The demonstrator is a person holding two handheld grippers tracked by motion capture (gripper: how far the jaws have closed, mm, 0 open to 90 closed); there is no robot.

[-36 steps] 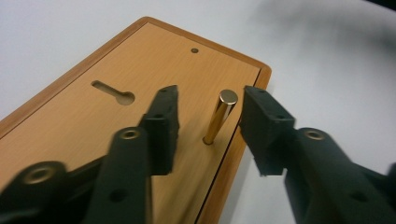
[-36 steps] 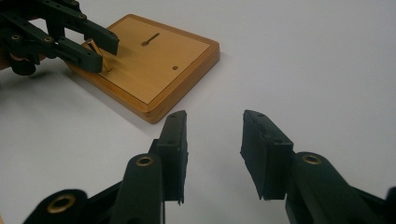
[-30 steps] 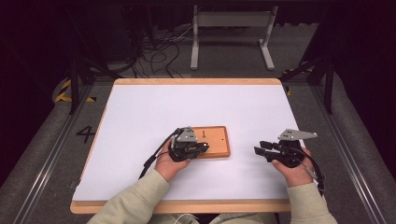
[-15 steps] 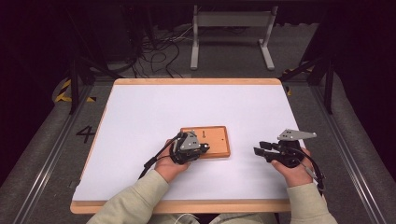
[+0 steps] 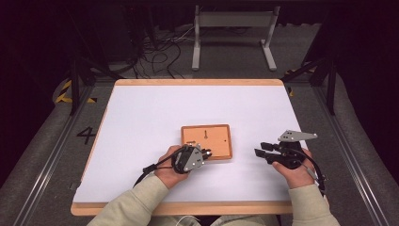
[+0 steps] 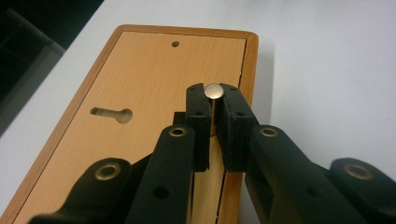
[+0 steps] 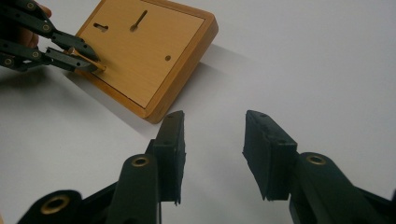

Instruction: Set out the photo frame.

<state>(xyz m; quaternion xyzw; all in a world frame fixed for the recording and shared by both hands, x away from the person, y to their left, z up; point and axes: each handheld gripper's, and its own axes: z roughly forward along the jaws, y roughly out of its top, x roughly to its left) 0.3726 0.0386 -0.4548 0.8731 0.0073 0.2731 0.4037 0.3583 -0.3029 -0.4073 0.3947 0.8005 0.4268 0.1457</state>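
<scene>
A small metal pin [image 6: 214, 91], round-headed and silvery, stands pinched between the closed jaws of the left gripper [image 6: 215, 116] above the near edge of a wooden board [image 5: 214, 136]; the board, light brown with a darker rim, a keyhole slot [image 6: 112, 114] and small holes, lies mid-table [image 5: 141, 117]; the right gripper [image 7: 212, 154] hovers beside it, jaws wide apart and empty.
</scene>
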